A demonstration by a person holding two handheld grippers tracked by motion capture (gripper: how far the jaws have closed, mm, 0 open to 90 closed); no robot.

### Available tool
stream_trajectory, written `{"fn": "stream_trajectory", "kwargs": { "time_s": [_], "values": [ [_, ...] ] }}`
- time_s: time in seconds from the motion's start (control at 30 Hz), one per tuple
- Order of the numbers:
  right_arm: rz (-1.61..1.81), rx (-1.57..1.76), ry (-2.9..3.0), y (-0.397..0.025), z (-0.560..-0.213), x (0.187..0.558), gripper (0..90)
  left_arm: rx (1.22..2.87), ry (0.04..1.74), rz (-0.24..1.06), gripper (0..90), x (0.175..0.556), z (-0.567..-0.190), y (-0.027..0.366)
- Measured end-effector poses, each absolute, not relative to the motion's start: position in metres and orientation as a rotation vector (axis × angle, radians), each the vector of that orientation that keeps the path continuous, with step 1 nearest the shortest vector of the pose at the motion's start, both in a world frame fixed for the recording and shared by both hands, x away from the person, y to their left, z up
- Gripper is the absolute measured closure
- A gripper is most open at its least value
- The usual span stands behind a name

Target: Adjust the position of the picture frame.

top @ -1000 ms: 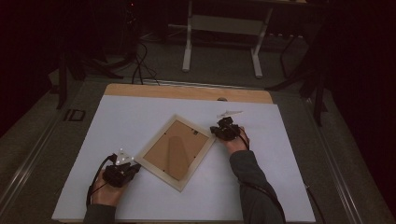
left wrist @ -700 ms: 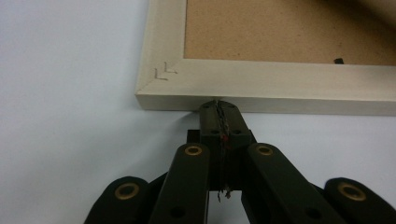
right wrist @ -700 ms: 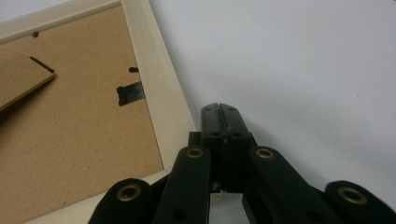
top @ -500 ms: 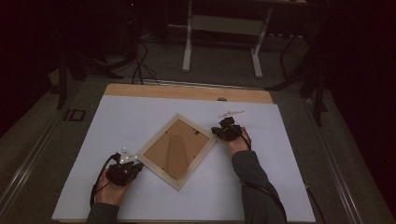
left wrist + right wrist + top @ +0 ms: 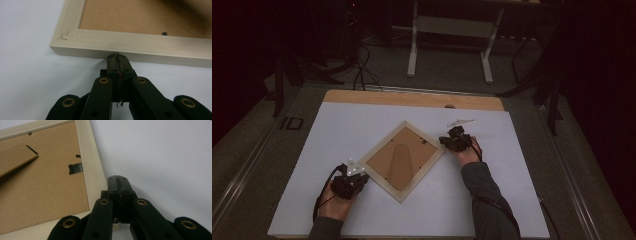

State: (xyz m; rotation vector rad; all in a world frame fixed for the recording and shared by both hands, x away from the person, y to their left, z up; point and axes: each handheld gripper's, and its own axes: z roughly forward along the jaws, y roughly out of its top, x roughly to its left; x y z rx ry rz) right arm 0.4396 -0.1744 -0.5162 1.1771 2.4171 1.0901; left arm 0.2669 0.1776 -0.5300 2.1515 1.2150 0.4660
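Note:
A pale wooden picture frame (image 5: 404,160) lies face down on the white table cover, turned like a diamond, its brown backing board (image 5: 399,157) and folded stand up. My left gripper (image 5: 357,175) is shut and empty, tips pressed against the frame's (image 5: 130,46) outer edge near a corner in the left gripper view (image 5: 117,56). My right gripper (image 5: 447,141) is shut too, its tips (image 5: 117,178) beside the frame's (image 5: 91,170) right corner. A small metal tab (image 5: 75,168) holds the backing board (image 5: 42,185).
The white cover (image 5: 337,130) spans a wooden tabletop whose bare strip (image 5: 412,98) shows at the far edge. Cables (image 5: 362,70) and a white stand's legs (image 5: 449,50) sit on the dark floor beyond. A small square plate (image 5: 293,123) lies off the table's left.
The frame has slid slightly away from the person and to the right, with both shut grippers following at its opposite corners.

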Motion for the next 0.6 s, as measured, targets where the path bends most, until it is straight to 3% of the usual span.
{"fn": "stream_trajectory", "kwargs": {
  "time_s": [0.6],
  "values": [
    [1.045, 1.156, 2.428, -0.185, -0.515, 0.437, 89.7, 2.17, 1.174, 0.432, 90.0, 0.267, -0.529, 0.163]
  ]
}}
